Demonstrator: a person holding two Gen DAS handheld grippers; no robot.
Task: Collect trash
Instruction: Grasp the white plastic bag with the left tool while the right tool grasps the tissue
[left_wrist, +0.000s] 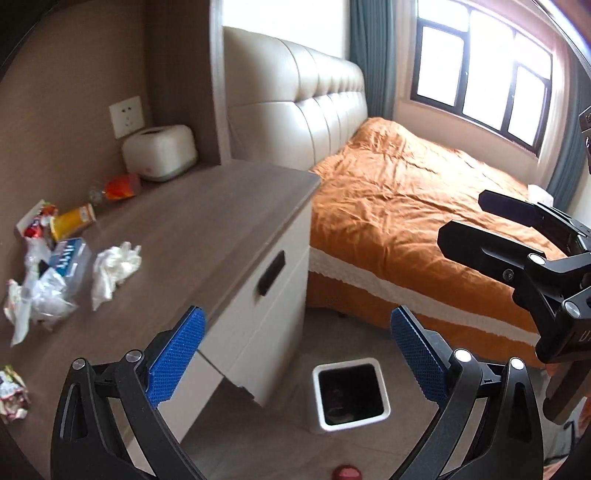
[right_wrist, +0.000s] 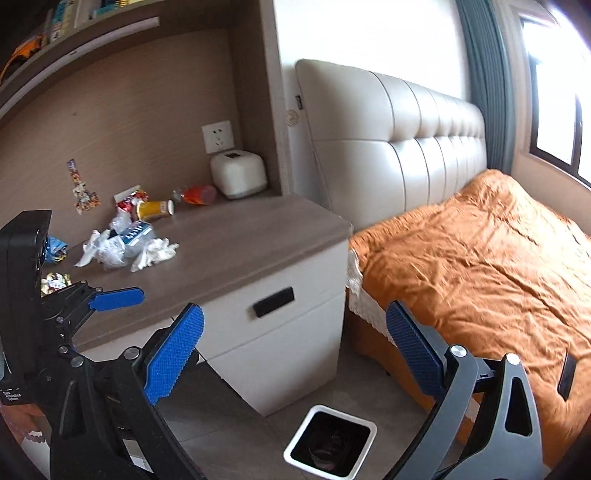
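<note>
Lower middle of both frames: white bin (left_wrist: 350, 393) sits on the floor by the nightstand, handy for drops | left of frame: trash pile (left_wrist: 55, 273) heaped on the desktop (left_wrist: 207, 221), crumpled tissue (left_wrist: 114, 266) nearest | left gripper (left_wrist: 297, 354) spread wide, holding nothing | right gripper (right_wrist: 295, 350) likewise agape and empty, probably poised for a pick

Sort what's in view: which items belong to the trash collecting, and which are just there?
Job:
crumpled tissue
plastic wrappers
yellow bottle
orange bottle
foil wrapper
trash bin

Just there:
tissue box
wall socket
bed
</note>
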